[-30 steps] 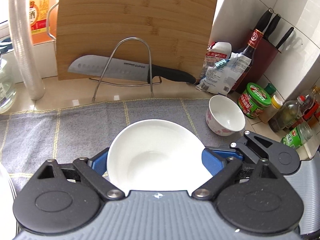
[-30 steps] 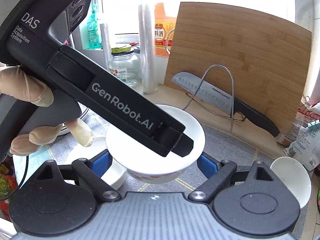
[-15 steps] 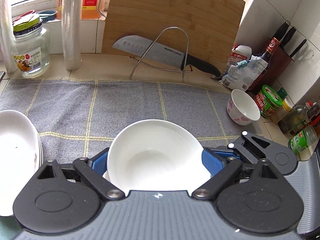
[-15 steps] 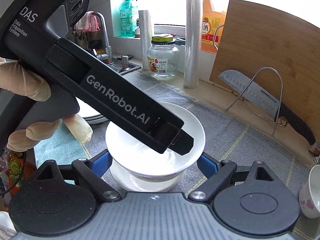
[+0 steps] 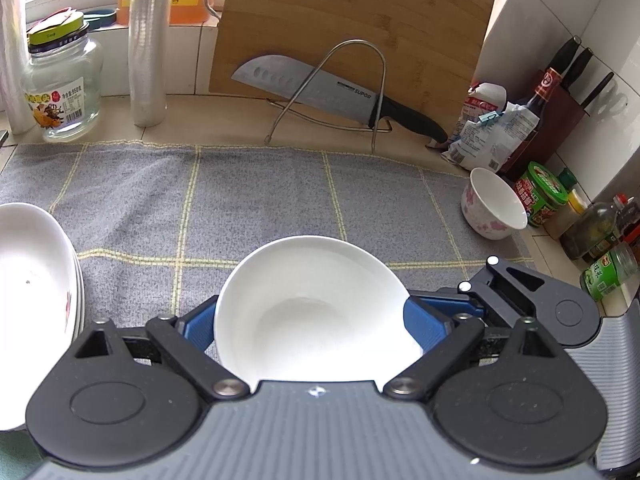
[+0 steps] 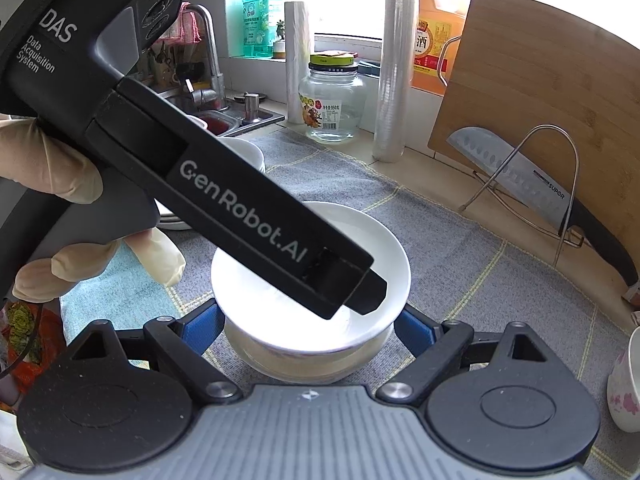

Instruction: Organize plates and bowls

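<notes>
A white bowl (image 5: 316,304) sits between the blue pads of my left gripper (image 5: 314,320), which is shut on it. In the right wrist view the same bowl (image 6: 352,240) rests in another white dish (image 6: 312,368) on the grey mat, and my right gripper (image 6: 310,324) is shut on that bowl's sides too. The left gripper's black body (image 6: 240,200) crosses over the bowl. A stack of white plates (image 5: 32,268) lies at the left. A small white bowl with pink flowers (image 5: 494,204) stands at the right.
A grey checked mat (image 5: 240,200) covers the counter. At the back stand a cutting board (image 5: 352,28), a knife on a wire rack (image 5: 320,88), a glass jar (image 5: 60,88) and a film roll (image 5: 148,40). Sauce bottles and jars (image 5: 592,232) crowd the right. A sink (image 6: 216,112) is left.
Both grippers have carried the bowl leftward and lowered it; it now sits in the white dish on the mat. The plate stack has come further into view at the left.
</notes>
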The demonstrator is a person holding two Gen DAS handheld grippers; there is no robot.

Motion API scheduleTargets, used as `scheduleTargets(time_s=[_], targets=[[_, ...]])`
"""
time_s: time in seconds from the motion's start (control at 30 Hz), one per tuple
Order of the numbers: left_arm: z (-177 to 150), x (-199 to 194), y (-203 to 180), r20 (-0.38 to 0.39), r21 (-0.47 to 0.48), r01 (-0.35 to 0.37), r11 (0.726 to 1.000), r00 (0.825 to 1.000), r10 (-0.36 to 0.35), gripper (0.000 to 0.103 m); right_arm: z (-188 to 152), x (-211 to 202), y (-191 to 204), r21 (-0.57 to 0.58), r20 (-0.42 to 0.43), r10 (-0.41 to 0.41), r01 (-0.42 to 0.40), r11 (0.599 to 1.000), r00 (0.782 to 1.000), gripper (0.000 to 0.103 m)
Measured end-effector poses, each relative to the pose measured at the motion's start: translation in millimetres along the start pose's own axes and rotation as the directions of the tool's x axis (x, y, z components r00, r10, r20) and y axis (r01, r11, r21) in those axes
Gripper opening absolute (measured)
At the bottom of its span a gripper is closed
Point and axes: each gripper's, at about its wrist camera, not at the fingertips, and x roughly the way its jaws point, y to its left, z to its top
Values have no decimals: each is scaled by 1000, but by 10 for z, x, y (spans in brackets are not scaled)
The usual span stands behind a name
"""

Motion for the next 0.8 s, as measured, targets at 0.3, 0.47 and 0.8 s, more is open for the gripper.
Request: scheduleTargets(time_s=[0.3,0.47,0.8], targets=[[-42,50,-2,-9,19,7,1000,1000,-6,94,-34,66,17,-24,-20,-12,12,1000,1000,94],[-39,56,-12,-10,26,7,1000,1000,-6,94,-45,81,5,-15,-24,-12,12,1000,1000,94],[-63,76,-51,-5,71,-12,997,1000,13,96,-46,100,-14,-9,-34,-6,6,1000,999,94]])
